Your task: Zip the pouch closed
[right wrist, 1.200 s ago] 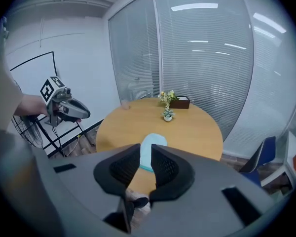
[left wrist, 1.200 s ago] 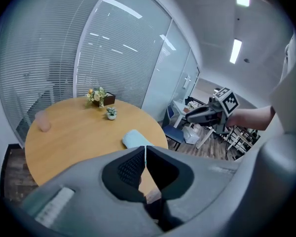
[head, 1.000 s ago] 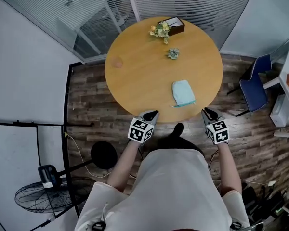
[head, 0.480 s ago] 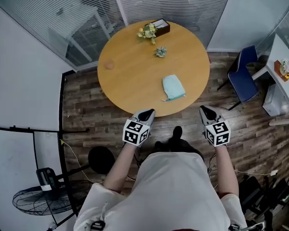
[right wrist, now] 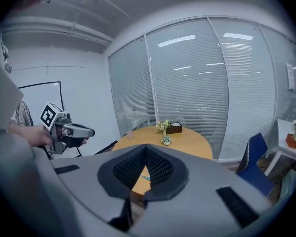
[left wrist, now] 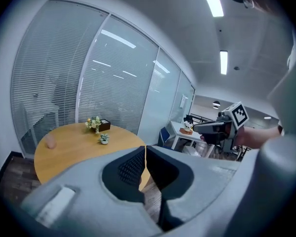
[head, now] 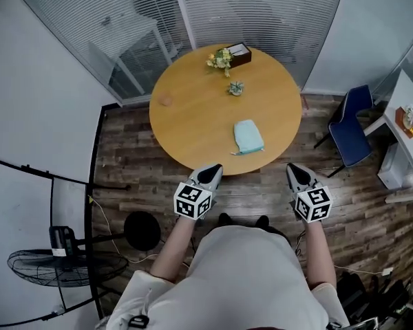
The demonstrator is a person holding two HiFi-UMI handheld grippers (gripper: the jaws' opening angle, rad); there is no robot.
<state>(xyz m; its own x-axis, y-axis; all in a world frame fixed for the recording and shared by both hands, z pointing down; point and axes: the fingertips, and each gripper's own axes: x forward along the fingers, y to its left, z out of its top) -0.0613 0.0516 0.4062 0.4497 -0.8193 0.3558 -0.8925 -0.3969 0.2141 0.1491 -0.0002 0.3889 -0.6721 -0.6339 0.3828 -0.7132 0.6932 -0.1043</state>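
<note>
the pale blue pouch [head: 248,137] lies flat on the round wooden worktop [head: 193,112], near its near right edge. both grippers hang short of that edge, well apart from the pouch. the left gripper [head: 212,171] has its fingers clenched empty, and the right gripper [head: 294,171] has fingers that have just been closing on nothing.

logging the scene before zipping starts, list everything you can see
table: 1, wood brown, round, mid-room
pouch: 1, light blue, on table near front edge
flowers: 1 bunch, yellow, table's far edge
box: 1, dark brown, beside flowers
small plant: 1, green, on table beyond pouch
small object: 1, pinkish, table's left side
chair: 1, blue, right of table
fan: 1, black, floor lower left
left hand-held gripper: 1, grey, short of table, shut, empty
right hand-held gripper: 1, grey, short of table, jaws just closed, empty
</note>
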